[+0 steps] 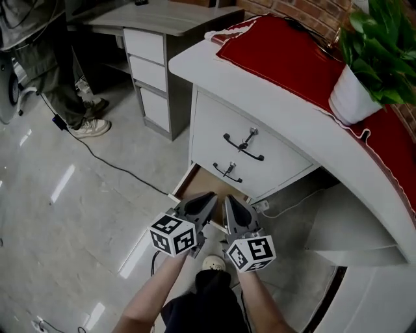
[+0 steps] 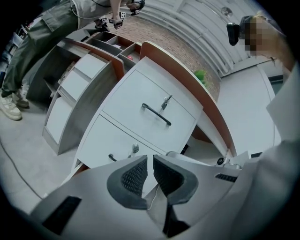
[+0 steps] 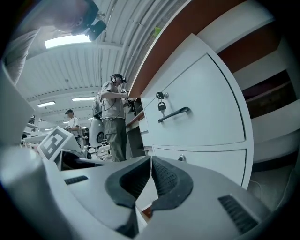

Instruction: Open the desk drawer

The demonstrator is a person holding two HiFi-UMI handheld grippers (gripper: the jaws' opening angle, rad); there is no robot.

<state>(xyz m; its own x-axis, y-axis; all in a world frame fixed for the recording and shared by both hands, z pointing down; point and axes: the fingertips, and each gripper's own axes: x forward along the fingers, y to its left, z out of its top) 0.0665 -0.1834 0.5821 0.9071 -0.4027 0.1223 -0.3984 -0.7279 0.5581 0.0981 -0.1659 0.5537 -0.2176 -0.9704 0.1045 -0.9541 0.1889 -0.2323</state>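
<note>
White curved counter [image 1: 195,62] runs from 12 to 4 o'clock in head view, w/ a red cloth [image 1: 279,52] on top and a potted plant [image 1: 354,97] at 2 o'clock. Its front has two white drawers: upper drawer [image 1: 221,117] and lower drawer [image 1: 213,168], each w/ a black handle and a key in the lock. Both fronts sit flush. A brown wood panel [image 1: 201,185] shows under the lower one; can't tell what it is.

Glossy grey floor [image 1: 65,195] w/ a black cable [image 1: 110,159] across it. Grey desk [image 1: 156,39] at 11 o'clock, and a person's legs and shoes [image 1: 84,120] at 10. Brick wall [image 1: 312,13] behind.

Both forearms come in from 6 o'clock, side by side. L tongs [image 1: 207,198] and R tongs [image 1: 233,201] aim at the lower drawer and are near it but not touching, marker cubes facing up.

L tongs [image 2: 150,161]: almost closed, thin slit btwn the pads, nothing in it. The drawers look tilted in this view.

R tongs [image 3: 150,161]: tips meet, clenched on nothing.
</note>
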